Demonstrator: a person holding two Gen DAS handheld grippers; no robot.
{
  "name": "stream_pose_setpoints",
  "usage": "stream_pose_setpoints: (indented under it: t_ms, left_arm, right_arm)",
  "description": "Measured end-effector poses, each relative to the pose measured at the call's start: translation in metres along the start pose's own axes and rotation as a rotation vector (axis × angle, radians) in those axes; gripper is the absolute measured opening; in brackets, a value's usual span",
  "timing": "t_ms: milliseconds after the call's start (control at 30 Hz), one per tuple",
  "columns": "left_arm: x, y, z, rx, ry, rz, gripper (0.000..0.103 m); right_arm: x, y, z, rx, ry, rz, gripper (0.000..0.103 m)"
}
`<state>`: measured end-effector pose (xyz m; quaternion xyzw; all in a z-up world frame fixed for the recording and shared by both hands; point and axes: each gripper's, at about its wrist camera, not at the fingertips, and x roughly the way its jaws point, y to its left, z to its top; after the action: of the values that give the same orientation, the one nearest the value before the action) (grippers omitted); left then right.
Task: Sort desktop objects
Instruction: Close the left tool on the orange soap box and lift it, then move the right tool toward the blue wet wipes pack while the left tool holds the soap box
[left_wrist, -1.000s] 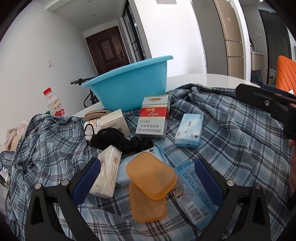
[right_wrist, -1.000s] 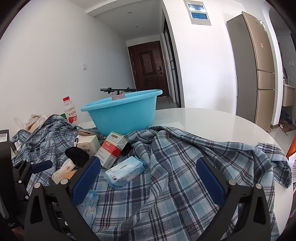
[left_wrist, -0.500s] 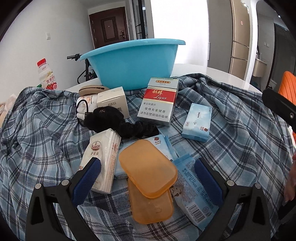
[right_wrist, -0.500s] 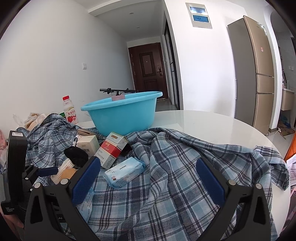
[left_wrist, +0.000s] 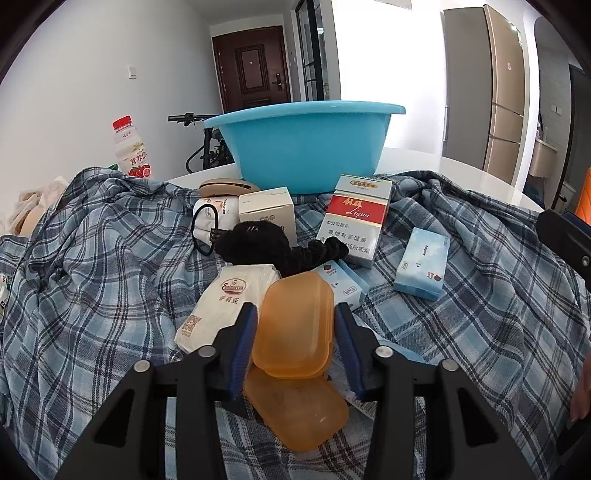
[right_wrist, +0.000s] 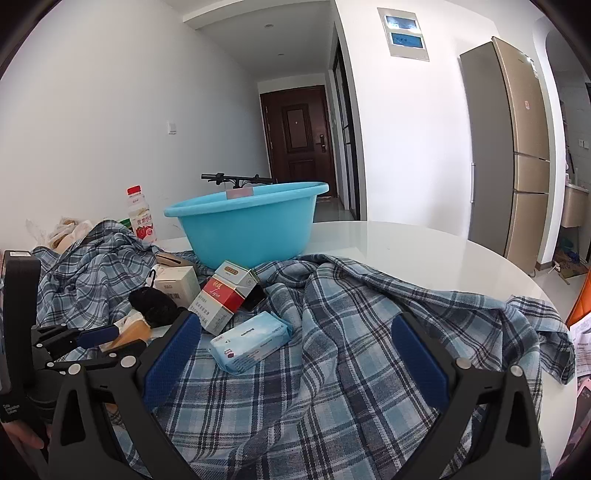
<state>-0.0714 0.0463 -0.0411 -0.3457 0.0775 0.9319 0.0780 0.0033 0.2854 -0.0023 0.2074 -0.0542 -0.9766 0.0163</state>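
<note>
The white round table (right_wrist: 424, 254) carries a rumpled plaid shirt (left_wrist: 480, 314), and nearly everything you have to sort lies on that cloth, so expect soft, uneven footing under each item. Behind the clutter stands the blue basin (left_wrist: 306, 144), upright and open, touching the far edge of the shirt; it looks like the likely place for the first item.

In front of the basin sit the red and white carton (left_wrist: 356, 219) and the white box (left_wrist: 267, 214). A black hair scrunchie (left_wrist: 266, 245) lies just before them, and a pale blue tissue pack (left_wrist: 423, 262) lies apart on your right.

Your left gripper (left_wrist: 293, 332) is closed around the orange soap case (left_wrist: 295, 325), blue pads at its two long sides. The case tilts up and leans over a second orange piece (left_wrist: 295, 410) lying flat below it, so lift straight up before you swing away, or the lower piece may drag along. Hold a steady squeeze; smooth plastic of that kind probably slips if you ease off. The white napkin pack (left_wrist: 229, 306) lies just beside your left finger, so watch that you do not snag it.

Your right gripper (right_wrist: 291, 362) hangs wide open over bare shirt, holding nothing, near the blue tissue pack. Keep it clear of the left gripper's path to the basin.
</note>
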Motion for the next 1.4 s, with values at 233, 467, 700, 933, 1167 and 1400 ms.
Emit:
stream_pose_setpoints:
  t_ms: [233,467,700,933,1167,1400]
  left_arm:
    - [-0.003,0.016,-0.002,-0.072,0.012,-0.076,0.044]
    - [-0.018,0.041,-0.006,-0.149,0.023,-0.145,0.044]
    - [-0.022,0.047,-0.011,-0.144,0.066,-0.13,0.044]
    - [-0.02,0.051,-0.016,-0.128,0.096,-0.118,0.044]
    - [-0.01,0.058,-0.023,-0.151,0.127,-0.114,0.044]
    - [-0.001,0.059,-0.026,-0.157,0.159,-0.119,0.081]
  right_arm:
    - [-0.001,0.003,0.0,-0.016,-0.005,0.037,0.103]
    - [0.001,0.006,0.002,-0.021,-0.004,0.061,0.103]
    - [0.006,0.011,0.015,-0.071,0.073,0.17,0.103]
    - [0.027,0.026,0.026,-0.279,0.243,0.288,0.103]
    - [0.049,0.032,0.02,-0.358,0.359,0.328,0.103]
    - [0.05,0.037,0.013,-0.355,0.38,0.348,0.103]
